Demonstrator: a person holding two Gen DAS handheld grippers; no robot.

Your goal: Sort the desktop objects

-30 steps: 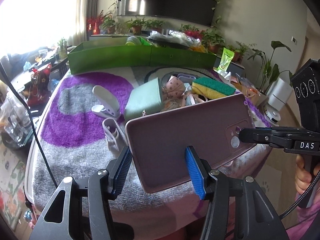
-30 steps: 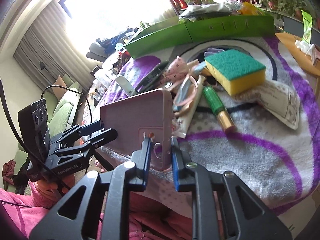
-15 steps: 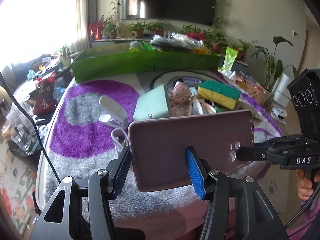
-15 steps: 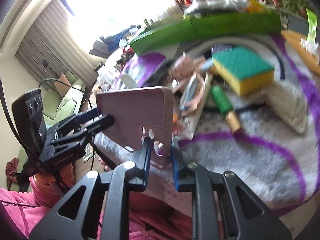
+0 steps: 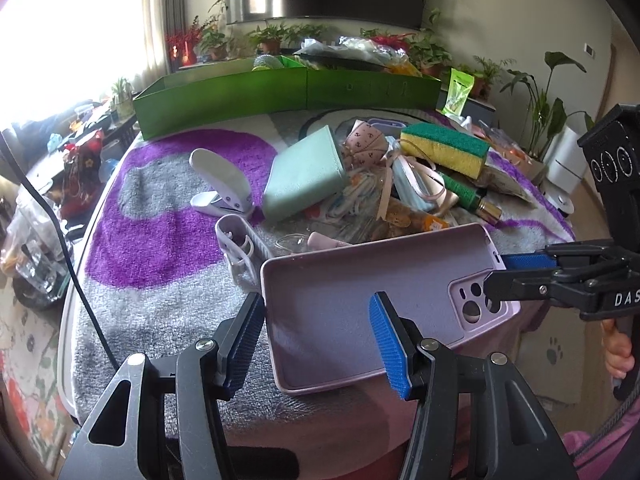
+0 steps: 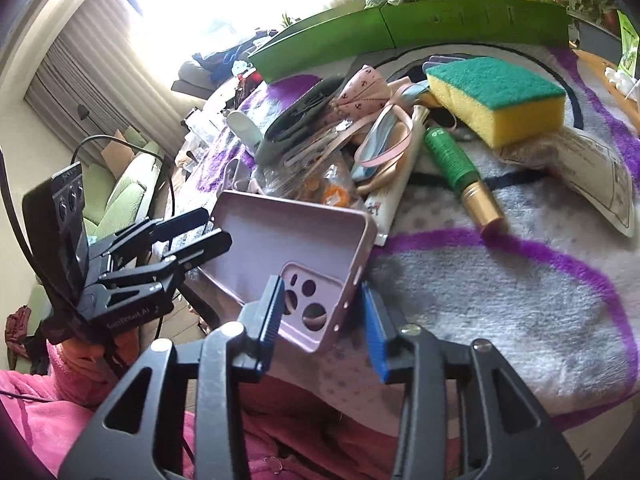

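A lilac phone case (image 5: 360, 280) hangs over the near table edge, hollow side up, camera cutout to the right. My left gripper (image 5: 316, 298) is shut on its plain end; in the right wrist view its fingers (image 6: 218, 226) clamp that short end. My right gripper (image 6: 320, 284) straddles the cutout end of the case (image 6: 292, 240). Its jaws are opening, and the blue pads stand off the case's sides. From the left wrist view that right gripper (image 5: 496, 270) reaches in from the right.
A purple and grey rug (image 5: 160, 240) covers the table. Behind the case lies a heap: mint wallet (image 5: 304, 172), white hole punch (image 5: 220, 184), yellow-green sponge (image 5: 444, 148), green tube with gold cap (image 6: 460, 168), paper packet (image 6: 592, 172). A long green box (image 5: 280, 88) lines the far edge.
The right gripper's jaws have spread and let go of the cutout end. The case has tipped from standing on edge to lying flatter, now showing its hollow side.
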